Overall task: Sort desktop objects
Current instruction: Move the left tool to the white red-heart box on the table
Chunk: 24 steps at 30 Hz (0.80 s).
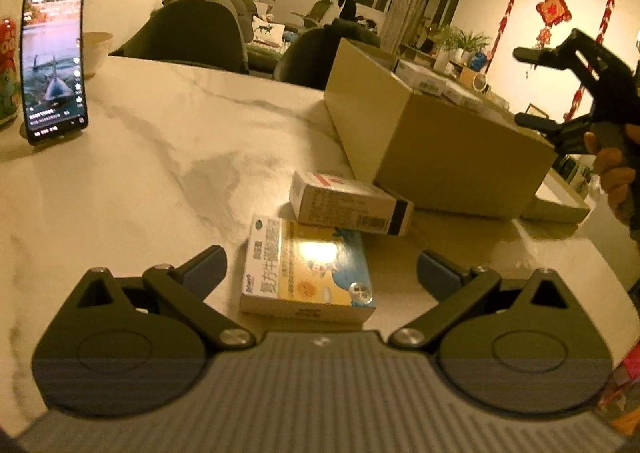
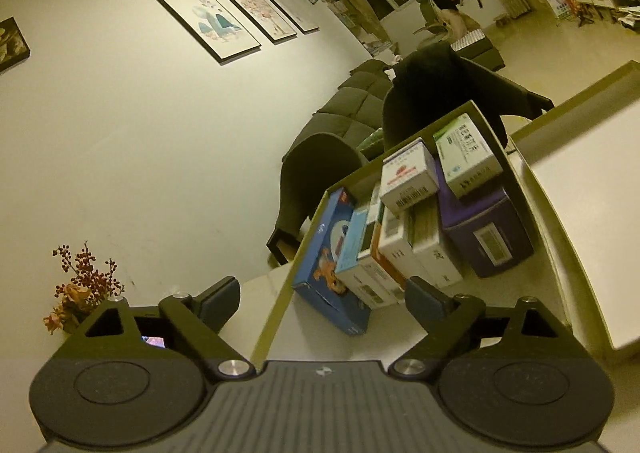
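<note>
The left tool (image 1: pixel 320 273) hangs low over a glossy, grey-veined marble surface (image 1: pixel 160 181), its jaws spread wide with nothing pinched. Between and just ahead of its blue-padded fingers (image 1: pixel 204 269) lies a flat, rectangular yellow box (image 1: pixel 308 269), its shiny face catching the light. A second, cream box (image 1: pixel 348 205) rests tilted across the far edge of the first, touching it. Beyond both stands a plain matte cardboard carton (image 1: pixel 432 145), and a phone (image 1: pixel 54 61) stands upright far off to the tool's left, its screen lit.

The right tool (image 2: pixel 320 301), seen from the left camera at (image 1: pixel 536 89) in a hand (image 1: pixel 616 177), hovers over the carton (image 2: pixel 316 213) with its jaws spread and nothing between them. Ahead of it, packed upright inside the carton, are a blue box (image 2: pixel 332 265), about four slim white and orange boxes (image 2: pixel 400 253) in a row and a purple box (image 2: pixel 488 229). Two small white boxes lie on top: one with red print (image 2: pixel 408 173) and one with green print (image 2: pixel 468 153). Beside the carton, to this tool's right, lies a flat white lid (image 2: pixel 580 213).
</note>
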Each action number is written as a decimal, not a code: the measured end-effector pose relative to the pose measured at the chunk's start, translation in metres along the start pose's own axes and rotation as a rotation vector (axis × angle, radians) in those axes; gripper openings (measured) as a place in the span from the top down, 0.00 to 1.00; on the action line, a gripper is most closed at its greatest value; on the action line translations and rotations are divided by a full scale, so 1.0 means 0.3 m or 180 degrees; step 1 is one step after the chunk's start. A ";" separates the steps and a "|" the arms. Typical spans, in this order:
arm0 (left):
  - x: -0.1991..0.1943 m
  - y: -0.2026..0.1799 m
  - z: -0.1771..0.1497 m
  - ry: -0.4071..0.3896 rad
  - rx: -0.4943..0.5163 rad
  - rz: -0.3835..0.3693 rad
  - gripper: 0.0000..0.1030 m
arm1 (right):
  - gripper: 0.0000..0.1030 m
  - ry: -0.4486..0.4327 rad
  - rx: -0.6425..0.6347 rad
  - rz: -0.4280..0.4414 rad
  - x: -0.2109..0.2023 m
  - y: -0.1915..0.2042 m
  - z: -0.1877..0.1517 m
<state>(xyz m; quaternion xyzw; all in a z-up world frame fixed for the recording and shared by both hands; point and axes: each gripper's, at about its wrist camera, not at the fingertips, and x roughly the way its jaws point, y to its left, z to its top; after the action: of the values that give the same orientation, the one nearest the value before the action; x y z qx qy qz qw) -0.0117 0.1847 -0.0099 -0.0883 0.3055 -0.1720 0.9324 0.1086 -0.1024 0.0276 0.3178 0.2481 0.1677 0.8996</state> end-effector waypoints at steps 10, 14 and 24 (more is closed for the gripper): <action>0.066 -0.027 0.031 0.0035 0.0037 0.0147 0.00 | 0.08 -0.0065 -0.0141 0.0019 -0.079 -0.019 -0.056; 0.098 -0.082 0.054 0.0020 0.0161 0.0284 0.00 | 0.08 -0.0110 -0.0174 0.0018 -0.105 -0.018 -0.067; 0.177 -0.174 0.053 0.0079 0.0371 0.0738 0.00 | 0.07 -0.0126 -0.0187 0.0042 -0.123 -0.023 -0.072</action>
<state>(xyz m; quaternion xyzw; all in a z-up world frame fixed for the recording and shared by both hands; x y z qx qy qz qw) 0.0241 0.1173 -0.0117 0.0041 0.3146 -0.0816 0.9457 0.0675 -0.1139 0.0210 0.2962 0.2232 0.1746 0.9121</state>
